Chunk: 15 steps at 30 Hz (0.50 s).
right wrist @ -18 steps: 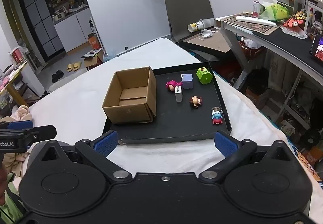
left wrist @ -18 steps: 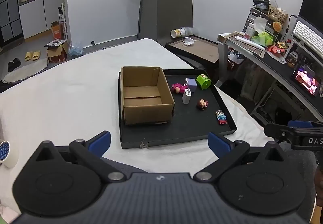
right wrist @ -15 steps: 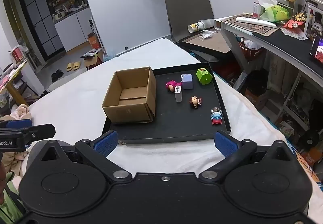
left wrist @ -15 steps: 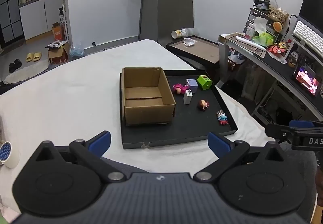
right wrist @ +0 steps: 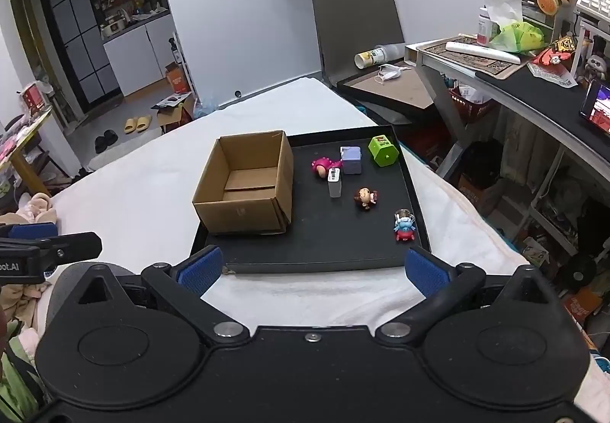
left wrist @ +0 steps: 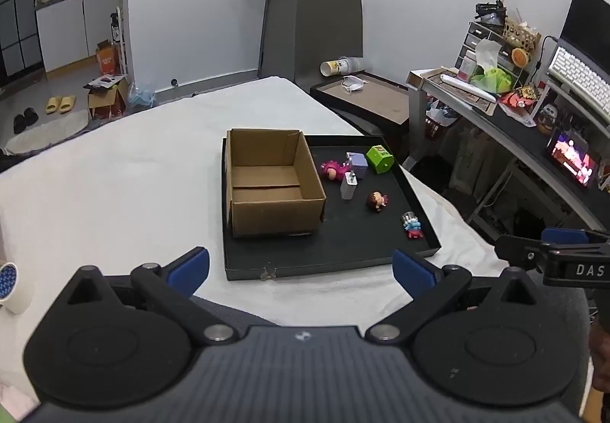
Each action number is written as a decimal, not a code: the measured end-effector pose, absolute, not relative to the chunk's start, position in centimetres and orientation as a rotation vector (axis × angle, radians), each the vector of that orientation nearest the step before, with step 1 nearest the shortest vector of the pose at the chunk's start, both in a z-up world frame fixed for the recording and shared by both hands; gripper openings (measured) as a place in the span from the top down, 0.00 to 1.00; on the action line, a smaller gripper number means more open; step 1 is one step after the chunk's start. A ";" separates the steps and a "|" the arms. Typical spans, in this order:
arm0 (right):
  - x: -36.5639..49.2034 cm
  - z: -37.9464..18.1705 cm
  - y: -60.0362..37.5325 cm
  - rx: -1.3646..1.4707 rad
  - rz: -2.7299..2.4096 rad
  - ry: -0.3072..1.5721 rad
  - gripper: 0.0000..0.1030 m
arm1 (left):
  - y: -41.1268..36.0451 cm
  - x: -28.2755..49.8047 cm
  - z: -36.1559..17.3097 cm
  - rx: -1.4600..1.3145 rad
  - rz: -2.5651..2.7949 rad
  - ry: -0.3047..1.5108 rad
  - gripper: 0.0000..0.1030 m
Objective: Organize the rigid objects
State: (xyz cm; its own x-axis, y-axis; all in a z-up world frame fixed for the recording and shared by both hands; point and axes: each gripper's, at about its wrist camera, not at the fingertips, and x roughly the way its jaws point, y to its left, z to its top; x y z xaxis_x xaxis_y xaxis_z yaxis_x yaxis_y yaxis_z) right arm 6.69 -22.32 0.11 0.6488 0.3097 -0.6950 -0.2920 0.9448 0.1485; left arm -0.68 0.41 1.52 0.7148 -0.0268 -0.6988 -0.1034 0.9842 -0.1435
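We are holding the left hand-held gripper point(left wrist: 301, 268) and right hand-held gripper point(right wrist: 310, 268) wide apart, gripping nothing, short of the black tray point(right wrist: 316, 251). In the tray, beside the cardboard box point(right wrist: 248, 186), are sitting a pink toy point(right wrist: 322, 167), what looks like a charger point(right wrist: 334, 183), a lilac cube point(right wrist: 351, 160), a green block point(right wrist: 382, 151) and two figurines point(right wrist: 366, 199).

left gripper point(left wrist: 301, 266): black body, ribbed grey top, blue pads | right gripper point(right wrist: 310, 268): black, silver screws, blue pads

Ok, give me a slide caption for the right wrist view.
Open tongs face a black tray holding an empty cardboard box and six small toys.
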 end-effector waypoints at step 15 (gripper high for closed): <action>6.6 0.1 -22.4 0.023 0.338 0.794 0.00 | 0.4 -0.9 1.8 -0.159 0.051 0.774 0.01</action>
State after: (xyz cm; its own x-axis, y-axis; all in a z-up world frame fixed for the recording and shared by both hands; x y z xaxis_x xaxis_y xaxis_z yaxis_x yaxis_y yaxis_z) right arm 6.56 -22.38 0.15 0.6504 0.3063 -0.6951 -0.2889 0.9461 0.1466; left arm -0.94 0.37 1.76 0.7144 -0.0128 -0.6996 -0.1037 0.9869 -0.1239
